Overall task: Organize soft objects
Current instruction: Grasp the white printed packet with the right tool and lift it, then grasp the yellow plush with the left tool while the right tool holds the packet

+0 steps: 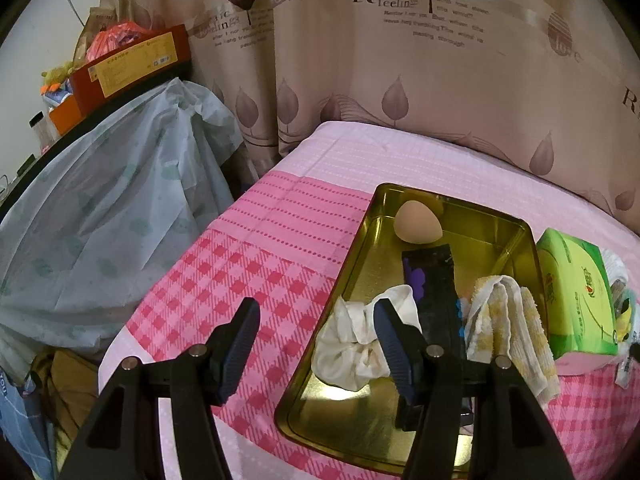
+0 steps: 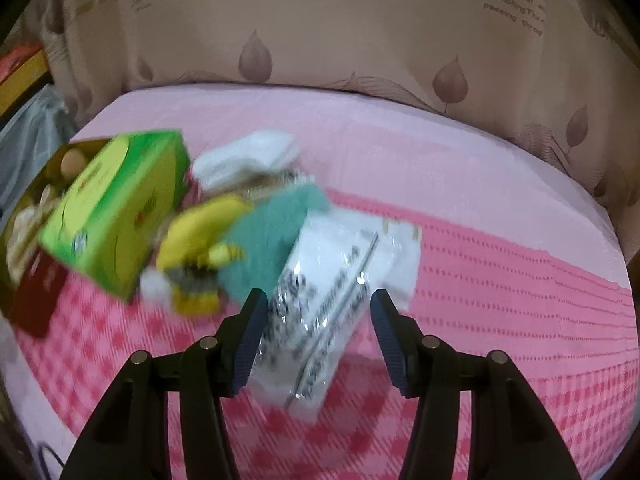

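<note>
Clear plastic packet [image 2: 328,312], printed and blurred, lies between right gripper [image 2: 318,340] fingers, spread wide, toward 12 o'clock; contact unclear. Left gripper [image 1: 316,344] wide, empty.

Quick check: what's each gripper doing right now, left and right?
Left gripper: open, empty, above the pink checked cloth.
Right gripper: open, clear plastic packet between jaws, ungripped.

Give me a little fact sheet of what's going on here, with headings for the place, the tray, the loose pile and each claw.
Place: pink checked cloth, curtain behind
Tray: gold tray holding peach sponge, white scrunchie, dark strip, yellow-white towel over its rim
Loose pile: green tissue box, yellow plush toy, teal cloth, clear plastic packet
Left claw: open, empty, at the tray's edge
Right claw: open, astride the packet
</note>
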